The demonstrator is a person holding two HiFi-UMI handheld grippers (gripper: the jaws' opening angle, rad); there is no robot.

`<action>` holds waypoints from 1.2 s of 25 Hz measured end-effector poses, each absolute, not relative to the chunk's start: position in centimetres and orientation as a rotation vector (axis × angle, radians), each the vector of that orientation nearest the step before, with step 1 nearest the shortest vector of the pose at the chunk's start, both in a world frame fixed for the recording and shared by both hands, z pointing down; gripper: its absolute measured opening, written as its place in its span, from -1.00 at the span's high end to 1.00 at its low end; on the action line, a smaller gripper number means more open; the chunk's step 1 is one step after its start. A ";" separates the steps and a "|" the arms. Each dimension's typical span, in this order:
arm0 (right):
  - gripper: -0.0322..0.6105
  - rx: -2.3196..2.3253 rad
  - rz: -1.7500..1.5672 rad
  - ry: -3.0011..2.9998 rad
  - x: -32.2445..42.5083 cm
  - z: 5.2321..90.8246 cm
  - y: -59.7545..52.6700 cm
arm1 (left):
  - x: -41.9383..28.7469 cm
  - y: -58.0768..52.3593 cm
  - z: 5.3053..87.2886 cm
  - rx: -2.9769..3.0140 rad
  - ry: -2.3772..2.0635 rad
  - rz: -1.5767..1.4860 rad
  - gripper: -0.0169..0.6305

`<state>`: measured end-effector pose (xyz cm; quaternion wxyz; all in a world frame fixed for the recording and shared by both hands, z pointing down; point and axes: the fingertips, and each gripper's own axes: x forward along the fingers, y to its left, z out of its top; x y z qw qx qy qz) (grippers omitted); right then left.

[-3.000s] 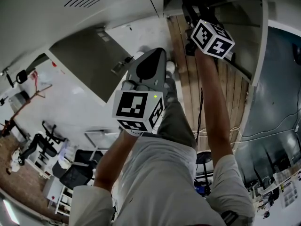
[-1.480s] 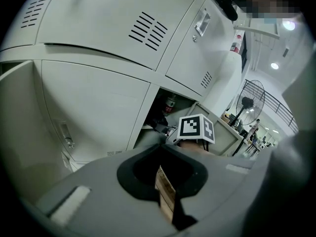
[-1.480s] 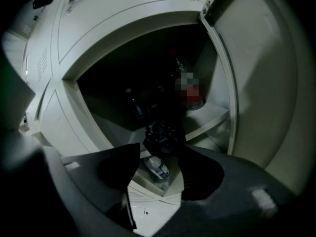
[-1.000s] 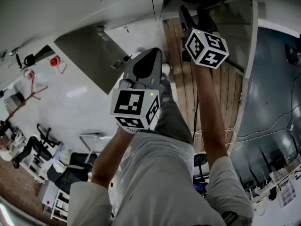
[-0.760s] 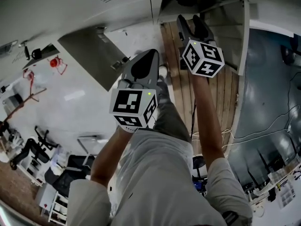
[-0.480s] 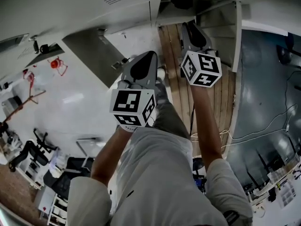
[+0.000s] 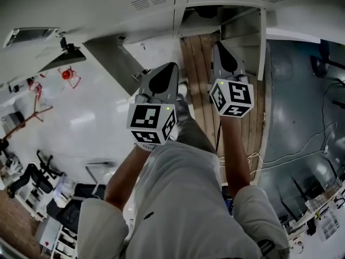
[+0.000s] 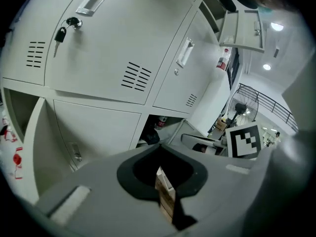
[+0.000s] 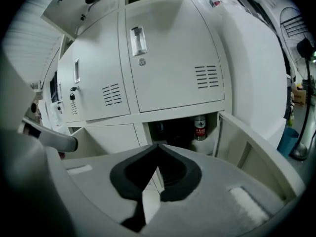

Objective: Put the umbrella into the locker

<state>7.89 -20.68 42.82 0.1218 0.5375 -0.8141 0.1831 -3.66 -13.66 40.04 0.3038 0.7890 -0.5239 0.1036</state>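
A low locker compartment (image 9: 213,132) stands open in the white locker bank. Inside it lies a dark folded shape (image 9: 170,128), the umbrella as far as I can tell, next to a red-labelled bottle (image 9: 199,126). My right gripper (image 9: 158,145) is shut and empty, drawn back outside the compartment. In the head view it (image 7: 217,44) hovers over the wooden strip in front of the locker. My left gripper (image 8: 160,145) is shut and empty too. It (image 7: 171,65) is held to the left, facing the same compartment (image 8: 173,128), where the dark shape (image 8: 149,136) shows.
The compartment's door (image 9: 252,149) swings out to the right. Another open locker door (image 7: 116,61) juts out at the left. Closed locker doors (image 9: 168,48) rise above the opening. The right gripper's marker cube (image 8: 243,140) shows in the left gripper view. Cables (image 7: 302,150) lie on the dark floor at right.
My right gripper has come back out of the open compartment towards me and risen. The dark shape stays inside. My left gripper has lifted a little.
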 end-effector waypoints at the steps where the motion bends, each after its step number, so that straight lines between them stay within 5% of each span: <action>1: 0.89 1.559 0.509 -2.387 7.9 42.1 -20.2 | -3.7 -13.5 39.7 2.092 -1.391 0.270 0.89; 30: 0.89 1.602 0.322 -2.453 11.9 28.8 -11.7 | -5.0 -9.7 29.4 2.273 -1.507 0.189 0.89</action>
